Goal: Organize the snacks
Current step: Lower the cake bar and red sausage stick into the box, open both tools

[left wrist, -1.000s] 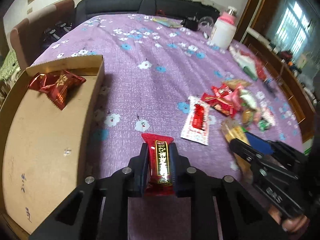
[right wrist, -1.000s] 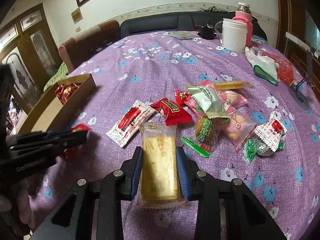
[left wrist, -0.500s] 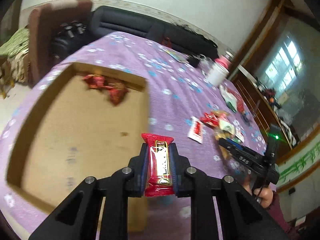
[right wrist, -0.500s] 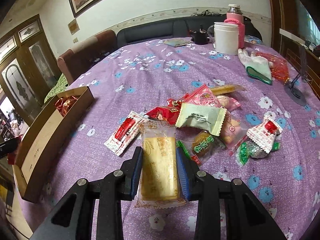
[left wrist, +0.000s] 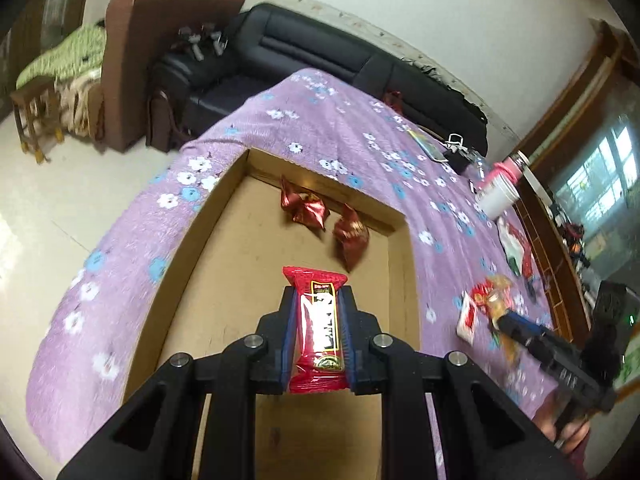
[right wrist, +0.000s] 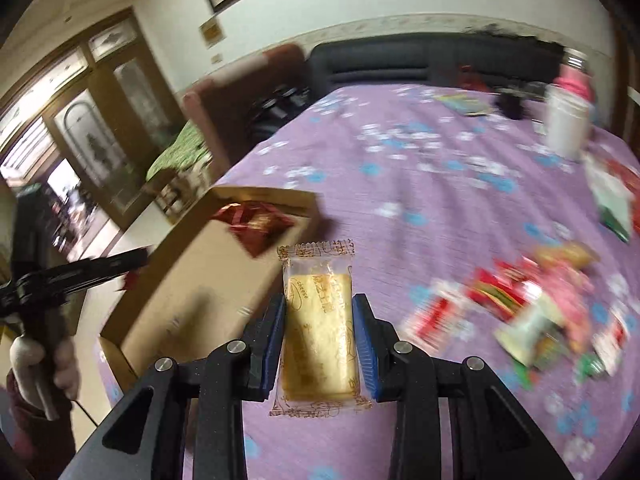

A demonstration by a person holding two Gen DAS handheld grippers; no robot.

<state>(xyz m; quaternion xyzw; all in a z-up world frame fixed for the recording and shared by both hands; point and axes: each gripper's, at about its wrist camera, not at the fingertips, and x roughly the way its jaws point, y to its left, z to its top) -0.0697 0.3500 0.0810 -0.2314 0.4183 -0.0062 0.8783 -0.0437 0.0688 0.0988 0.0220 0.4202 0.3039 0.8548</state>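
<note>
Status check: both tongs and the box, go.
Left tongs shut on red snack bar, over cardboard box. Right tongs shut on yellow cheese cake pack, beside box. Nothing blocking.

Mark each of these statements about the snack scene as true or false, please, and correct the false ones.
1. The left gripper holds a red snack bar between its fingers. True.
2. The cardboard box contains no snacks. False: shiny red wrapped snacks lie near its far wall.
3. The right gripper is open. False: it is shut on a clear-wrapped yellow cake.
4. The left gripper is over the cardboard box. True.
5. A pile of loose snacks lies on the purple floral tablecloth. True.
6. The white jar stands inside the box. False: it stands on the tablecloth, far from the box.
</note>
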